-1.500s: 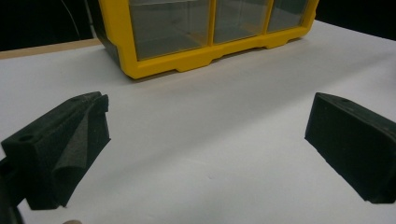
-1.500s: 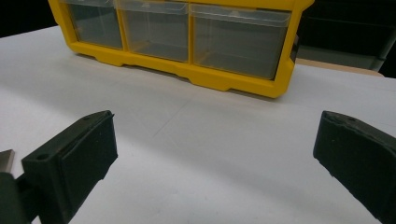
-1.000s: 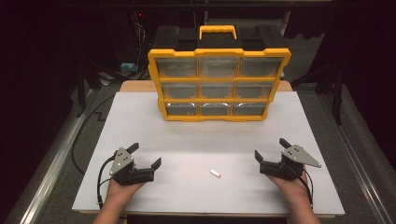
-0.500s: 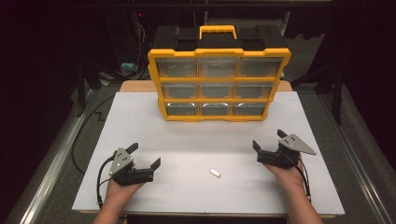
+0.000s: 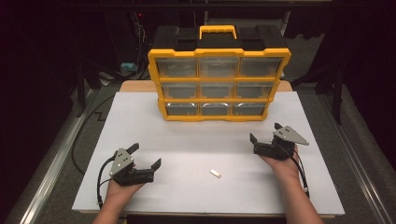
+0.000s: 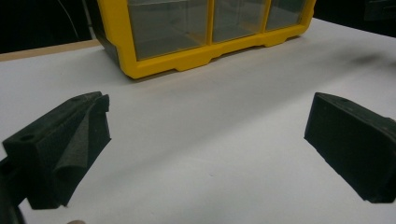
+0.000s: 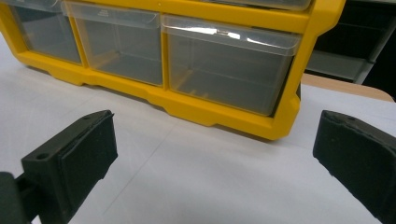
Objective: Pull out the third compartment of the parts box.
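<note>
A yellow organizer (image 5: 218, 79) with clear drawers and a carry handle stands upright at the back of the white board (image 5: 196, 135). A small white piece (image 5: 215, 173) lies on the board near the front, between my hands. My left gripper (image 5: 146, 155) rests open at the front left, nothing between its jaws (image 6: 205, 149). My right gripper (image 5: 265, 132) is open and lifted, at the right, short of the organizer's bottom right drawer (image 7: 229, 65), with nothing held (image 7: 215, 163).
The organizer's lower edge (image 6: 210, 51) shows ahead in the left gripper view. A metal rail (image 5: 51, 177) runs along the left of the table, and black cables (image 5: 81, 140) trail there. Dark surroundings lie beyond the board's edges.
My right gripper has moved forward and up toward the organizer's right side. The left gripper and the white piece have stayed put.
</note>
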Tool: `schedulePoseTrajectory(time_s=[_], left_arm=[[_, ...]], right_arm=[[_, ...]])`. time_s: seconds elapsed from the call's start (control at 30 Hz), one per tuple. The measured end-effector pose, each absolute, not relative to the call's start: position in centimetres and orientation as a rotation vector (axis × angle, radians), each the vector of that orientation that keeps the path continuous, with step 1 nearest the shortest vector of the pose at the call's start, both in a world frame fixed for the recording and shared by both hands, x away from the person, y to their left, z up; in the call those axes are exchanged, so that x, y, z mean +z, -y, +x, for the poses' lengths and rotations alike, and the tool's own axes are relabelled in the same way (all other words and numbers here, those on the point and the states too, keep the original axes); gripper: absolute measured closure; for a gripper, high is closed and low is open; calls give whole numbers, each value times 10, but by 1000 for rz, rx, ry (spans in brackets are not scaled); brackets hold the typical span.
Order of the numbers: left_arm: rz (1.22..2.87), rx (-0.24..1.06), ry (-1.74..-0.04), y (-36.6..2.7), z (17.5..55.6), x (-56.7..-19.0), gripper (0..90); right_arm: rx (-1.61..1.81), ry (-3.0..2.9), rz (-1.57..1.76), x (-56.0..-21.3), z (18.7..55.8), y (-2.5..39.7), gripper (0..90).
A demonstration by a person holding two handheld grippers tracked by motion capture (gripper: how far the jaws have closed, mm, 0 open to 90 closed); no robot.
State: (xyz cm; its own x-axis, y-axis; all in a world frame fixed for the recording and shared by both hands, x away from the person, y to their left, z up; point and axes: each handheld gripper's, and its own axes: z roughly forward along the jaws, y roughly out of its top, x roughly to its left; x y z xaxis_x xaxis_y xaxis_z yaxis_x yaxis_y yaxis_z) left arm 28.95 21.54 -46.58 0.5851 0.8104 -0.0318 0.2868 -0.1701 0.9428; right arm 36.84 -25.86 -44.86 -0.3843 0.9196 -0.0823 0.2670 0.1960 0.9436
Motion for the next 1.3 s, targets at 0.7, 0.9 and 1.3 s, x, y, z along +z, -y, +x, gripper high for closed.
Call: schedulePoseTrajectory(time_s=[0.7, 0.9, 1.3], left_arm=[[1711, 592, -906, -216, 290, -465, 7], [1711, 594, -923, -217, 291, -465, 2], [1706, 586, -924, -218, 291, -464, 2]], right_arm=[[1115, -1841, 1120, -454, 352, 280, 3], [1089, -1871, 1071, -453, 351, 277, 3], [997, -1945, 944, -455, 349, 266, 3]])
